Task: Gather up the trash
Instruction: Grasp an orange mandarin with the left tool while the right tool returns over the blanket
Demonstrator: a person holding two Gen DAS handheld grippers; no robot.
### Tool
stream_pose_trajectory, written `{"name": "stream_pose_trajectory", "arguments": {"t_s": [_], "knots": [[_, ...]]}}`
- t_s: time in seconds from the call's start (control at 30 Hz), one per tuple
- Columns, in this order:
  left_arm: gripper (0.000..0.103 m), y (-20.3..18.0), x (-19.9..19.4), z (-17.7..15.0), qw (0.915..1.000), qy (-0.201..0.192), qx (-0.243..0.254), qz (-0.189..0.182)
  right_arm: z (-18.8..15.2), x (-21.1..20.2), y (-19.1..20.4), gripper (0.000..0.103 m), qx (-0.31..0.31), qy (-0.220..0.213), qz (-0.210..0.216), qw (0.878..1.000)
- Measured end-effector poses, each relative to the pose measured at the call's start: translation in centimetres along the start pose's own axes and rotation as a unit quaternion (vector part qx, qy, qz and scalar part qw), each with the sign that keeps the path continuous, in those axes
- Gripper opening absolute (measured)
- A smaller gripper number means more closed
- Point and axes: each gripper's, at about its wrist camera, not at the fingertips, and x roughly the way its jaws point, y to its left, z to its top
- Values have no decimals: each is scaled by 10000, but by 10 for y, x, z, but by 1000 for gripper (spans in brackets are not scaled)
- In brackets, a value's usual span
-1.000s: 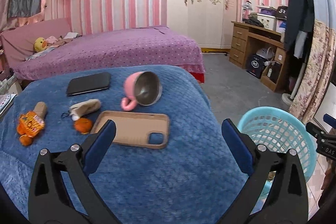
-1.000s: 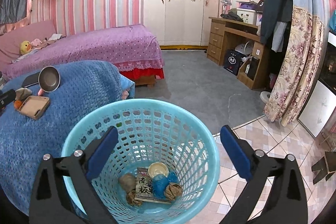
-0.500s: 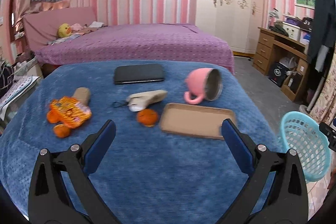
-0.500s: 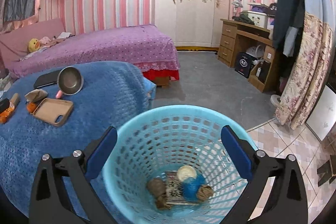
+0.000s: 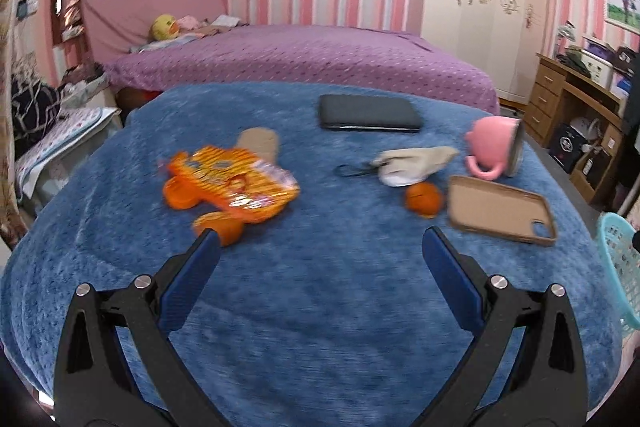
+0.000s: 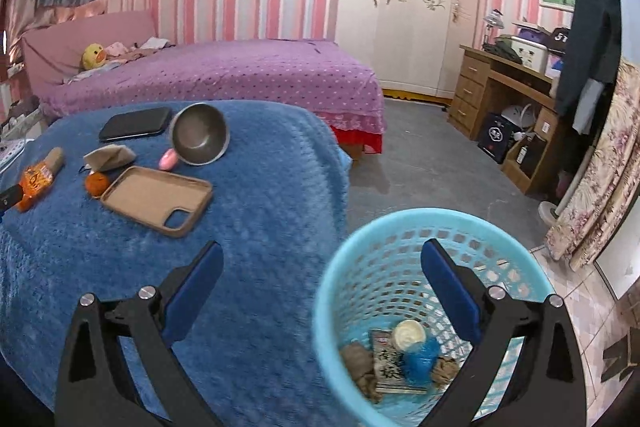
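snack wrapper, tangerine, phone case

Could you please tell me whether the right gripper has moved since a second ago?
Yes. The right gripper swung left: the blue basket, once centred between its fingers, now sits right.

Black gripper frames, blue pads, silver screws.

Both claws swing left across the bed

The left gripper now faces the orange snack bag; for the right gripper, the blue basket has slid off to its right finger.
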Motion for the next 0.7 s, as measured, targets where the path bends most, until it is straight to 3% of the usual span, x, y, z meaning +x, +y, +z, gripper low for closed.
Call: {"name": "stream_pose_trajectory", "arguments": {"t_s": [0.37, 0.57, 0.7], "knots": [[97, 64, 28, -1, 9990, 329, -138, 279, 4, 17, 50, 97, -211, 160, 175, 9995], [97, 69, 50, -2, 9964, 758, 211, 325, 6, 25, 72, 97, -299, 203, 216, 9991], [77, 73, 65, -2, 9943, 1014, 274, 173, 8, 31, 83, 97, -356, 258, 299, 9986]]}}
